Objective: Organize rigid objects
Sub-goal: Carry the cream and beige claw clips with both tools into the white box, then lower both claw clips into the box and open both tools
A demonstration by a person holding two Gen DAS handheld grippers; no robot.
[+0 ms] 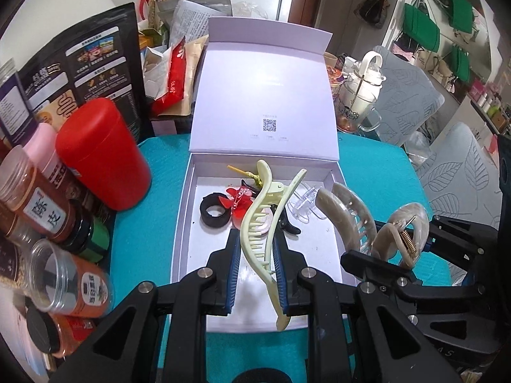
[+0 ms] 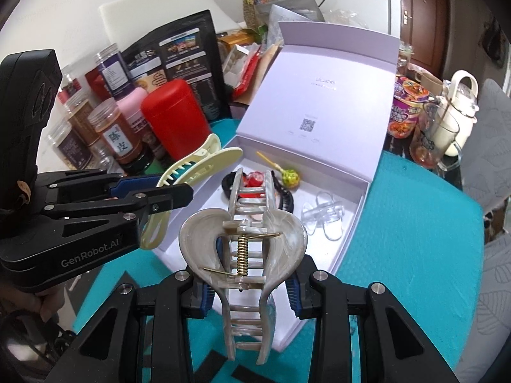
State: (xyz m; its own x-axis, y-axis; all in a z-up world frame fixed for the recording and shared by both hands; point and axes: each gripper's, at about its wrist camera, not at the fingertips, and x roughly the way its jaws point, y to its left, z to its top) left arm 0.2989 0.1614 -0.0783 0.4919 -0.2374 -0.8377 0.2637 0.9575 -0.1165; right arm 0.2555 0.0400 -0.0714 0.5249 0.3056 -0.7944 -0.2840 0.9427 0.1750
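Observation:
My left gripper [image 1: 257,241] is shut on a pale yellow claw clip [image 1: 255,223], held above the near half of the open white box [image 1: 183,217]. My right gripper [image 2: 249,296] is shut on a large marbled beige claw clip [image 2: 242,245] with a brass spring, held over the box's [image 2: 359,214] near corner. Each gripper shows in the other's view: the left gripper [image 2: 172,188] with the yellow clip [image 2: 198,159], and the right gripper [image 1: 396,242] with the marbled clip [image 1: 345,220]. Inside the box lie a black ring [image 1: 214,212], a red clip [image 1: 238,199], a clear clip [image 2: 325,214] and a lollipop [image 2: 291,177].
The box lid [image 1: 265,95] stands upright at the back. A red canister [image 1: 102,156] and several spice jars [image 1: 35,191] crowd the left side of the teal mat [image 2: 415,255]. A glass jug [image 2: 447,127] and a noodle cup [image 2: 404,108] stand at the right.

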